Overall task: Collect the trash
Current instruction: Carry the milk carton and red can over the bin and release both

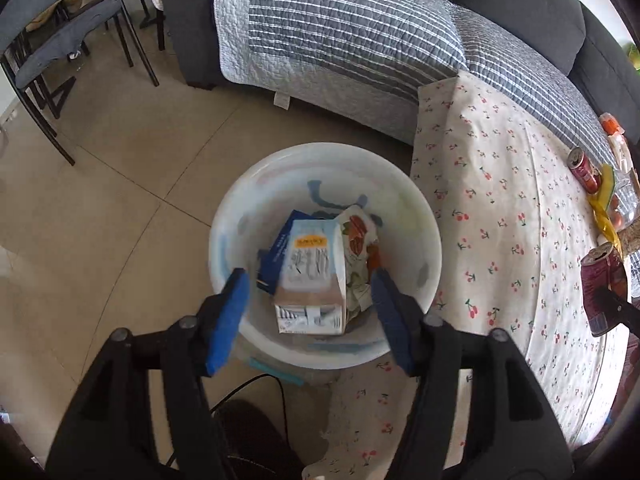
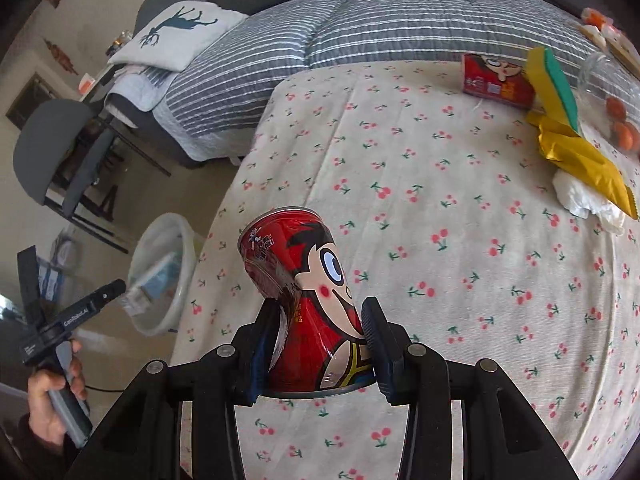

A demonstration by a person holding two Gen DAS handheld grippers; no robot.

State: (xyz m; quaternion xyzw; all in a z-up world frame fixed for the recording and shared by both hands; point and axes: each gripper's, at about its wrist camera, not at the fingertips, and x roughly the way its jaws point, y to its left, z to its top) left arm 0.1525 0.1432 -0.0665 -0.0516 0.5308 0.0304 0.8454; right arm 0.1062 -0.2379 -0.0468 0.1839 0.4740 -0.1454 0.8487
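Note:
My left gripper (image 1: 310,292) is open above a white bin (image 1: 416,216) on the floor. A pale carton (image 1: 312,276) stands in the bin between the jaws, apart from both pads, beside a dark blue box (image 1: 280,240) and crumpled paper (image 1: 360,240). My right gripper (image 2: 320,340) is shut on a red cartoon can (image 2: 308,292), held tilted above the cherry-print tablecloth (image 2: 440,200). The can also shows at the right edge of the left wrist view (image 1: 600,280). The bin shows at the left of the right wrist view (image 2: 160,272).
On the table lie a second red can (image 2: 496,76), a yellow wrapper (image 2: 580,156), a white tissue (image 2: 584,196) and a clear container with orange fruit (image 2: 616,96). A sofa with striped quilt (image 1: 340,32) stands behind. Dark chairs (image 1: 60,48) stand left.

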